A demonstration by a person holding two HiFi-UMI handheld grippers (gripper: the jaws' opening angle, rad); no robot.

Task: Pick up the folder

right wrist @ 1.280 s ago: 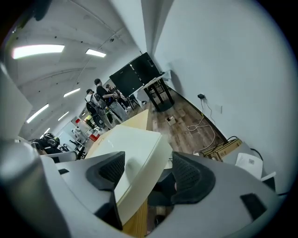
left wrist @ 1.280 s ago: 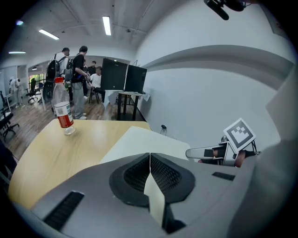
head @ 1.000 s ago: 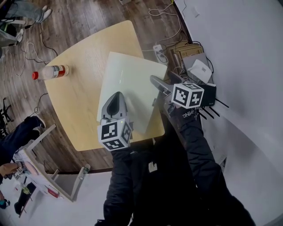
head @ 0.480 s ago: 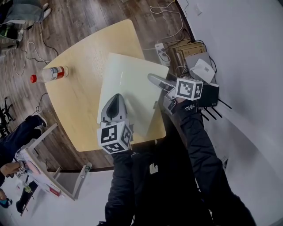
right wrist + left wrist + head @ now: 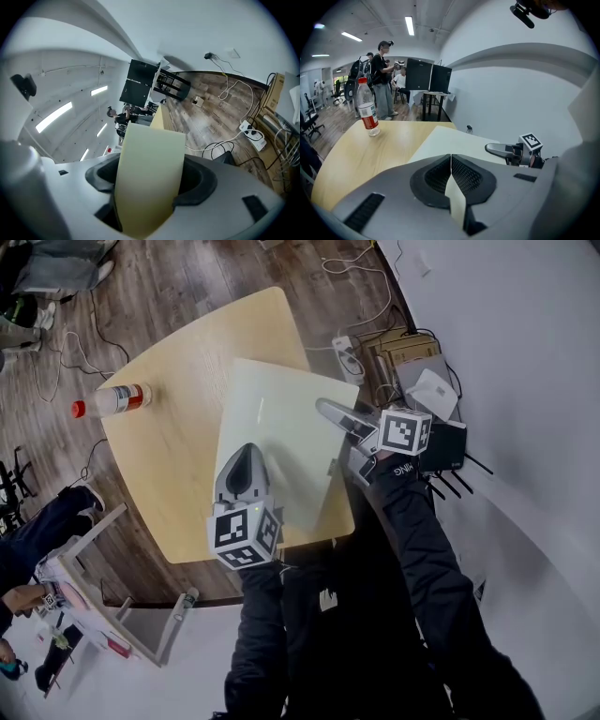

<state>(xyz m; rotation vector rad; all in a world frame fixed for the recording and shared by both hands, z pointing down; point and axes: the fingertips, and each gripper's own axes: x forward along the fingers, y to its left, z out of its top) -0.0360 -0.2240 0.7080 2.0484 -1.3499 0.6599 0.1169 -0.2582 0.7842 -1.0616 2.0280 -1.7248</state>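
**Position of the work.** The folder (image 5: 272, 418) is a pale cream sheet lying flat on the bench (image 5: 169, 465), towards the side nearest the person. Its right edge appears to run past the bench's edge. A bottle (image 5: 112, 399) lies well apart, at the far left.

**Left tongs** (image 5: 246, 454). The jaws are brought together on a thin cream edge of the folder, with the pads meeting on either side of it. This grip at the near side probably serves as an anchor, so that the folder does not slide while the other side is taken.

**Right tongs** (image 5: 328, 437). The jaws straddle the folder's right edge and are closing. The sheet stands between them, but dark gaps show on both sides of it, so the pads do not yet press on it. The overhanging edge is likely why the approach is from the side: one jaw can go above the sheet and one below.

**View comparison.**
- The head view shows the layout: both tongs, the bench and the folder's outline. It does not show whether the pads make contact.
- The left gripper view shows the clamped strip (image 5: 454, 197). It also shows the bottle (image 5: 367, 108) and one jaw of the right tongs above the far edge.
- The right gripper view shows the clearance beside the sheet (image 5: 150, 173), and the floor cables beyond it.
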